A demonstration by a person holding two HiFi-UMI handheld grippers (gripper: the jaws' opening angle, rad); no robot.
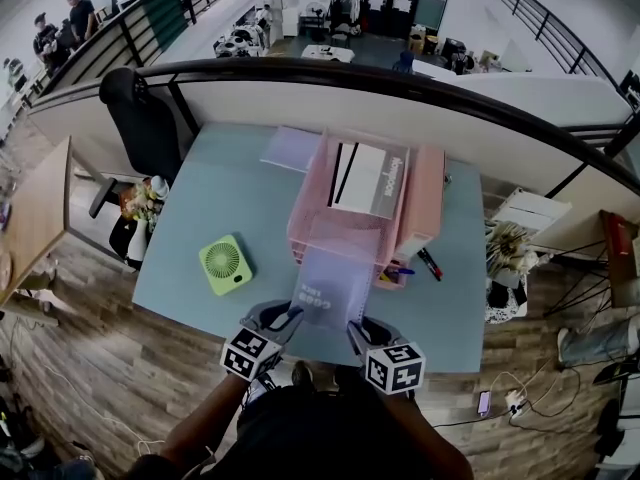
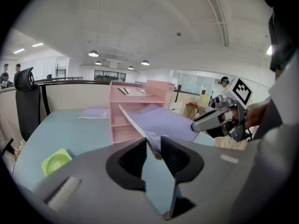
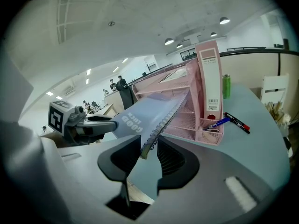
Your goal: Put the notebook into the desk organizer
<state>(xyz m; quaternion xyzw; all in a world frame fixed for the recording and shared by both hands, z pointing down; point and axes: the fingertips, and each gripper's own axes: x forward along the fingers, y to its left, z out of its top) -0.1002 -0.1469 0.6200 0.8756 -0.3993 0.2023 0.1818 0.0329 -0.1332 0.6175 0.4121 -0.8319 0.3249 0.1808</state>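
I hold a lavender spiral notebook (image 1: 328,286) between both grippers above the desk's near edge. Its far end points at the pink mesh desk organizer (image 1: 303,208). My left gripper (image 1: 290,316) is shut on the notebook's (image 2: 163,122) plain left edge. My right gripper (image 1: 355,330) is shut on the notebook's (image 3: 140,116) spiral-bound edge. In the left gripper view the jaws (image 2: 154,150) pinch the cover, and the organizer (image 2: 122,125) stands just beyond it. The right gripper view shows its jaws (image 3: 150,148) closed on the wire coil, with the organizer (image 3: 184,118) close ahead.
A green desk fan (image 1: 225,264) lies left of the organizer. A pink file box (image 1: 424,198) stands at the organizer's right, with pens (image 1: 428,263) beside it. A second lavender booklet (image 1: 292,148) lies at the desk's far edge. A green can (image 3: 226,86) stands behind the box.
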